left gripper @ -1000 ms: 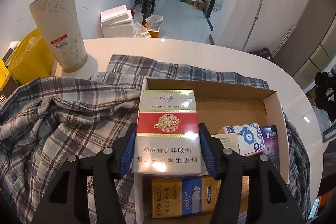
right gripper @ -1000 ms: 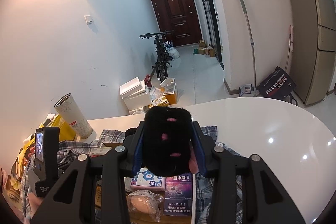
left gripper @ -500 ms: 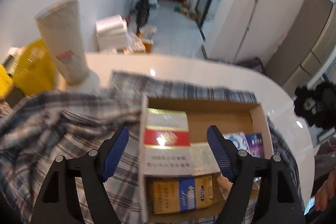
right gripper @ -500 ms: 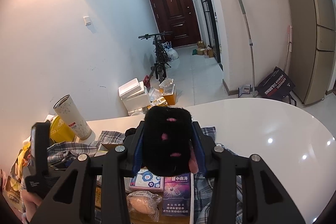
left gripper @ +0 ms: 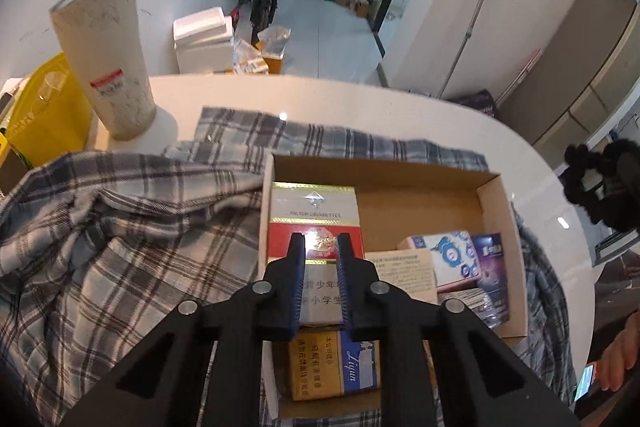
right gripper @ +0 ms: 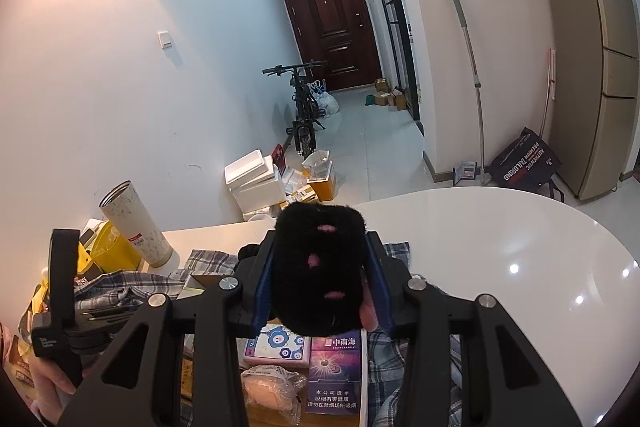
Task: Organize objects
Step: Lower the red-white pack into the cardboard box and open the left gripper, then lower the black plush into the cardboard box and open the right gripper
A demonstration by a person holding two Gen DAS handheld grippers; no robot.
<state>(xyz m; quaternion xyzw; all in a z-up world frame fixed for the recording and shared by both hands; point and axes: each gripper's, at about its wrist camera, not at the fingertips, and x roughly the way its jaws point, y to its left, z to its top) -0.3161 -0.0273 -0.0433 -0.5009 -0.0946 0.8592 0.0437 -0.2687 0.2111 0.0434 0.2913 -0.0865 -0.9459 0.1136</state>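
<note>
An open cardboard box (left gripper: 496, 195) sits on a plaid shirt (left gripper: 120, 227) on the white table. In it lie a red-and-white cigarette carton (left gripper: 314, 215), a yellow-and-blue pack (left gripper: 336, 367), a blue-patterned tissue pack (left gripper: 452, 255) and a purple pack (left gripper: 490, 259). My left gripper (left gripper: 320, 247) hovers above the red-and-white carton, jaws nearly together and empty. My right gripper (right gripper: 320, 267) is shut on a black fluffy toy (right gripper: 320, 267) with pink spots, held above the box. The toy also shows in the left wrist view (left gripper: 600, 179) at the right.
A tall patterned cup (left gripper: 106, 55) and a yellow bag (left gripper: 44, 115) stand at the table's back left. In the right wrist view the box holds a wrapped bun (right gripper: 268, 391). Beyond the table are foam boxes (right gripper: 256, 183) and a bicycle (right gripper: 302, 107).
My left gripper let go of the red-and-white carton, which now lies in the box, rose, and then closed its jaws empty. My right gripper stays still with the toy.
</note>
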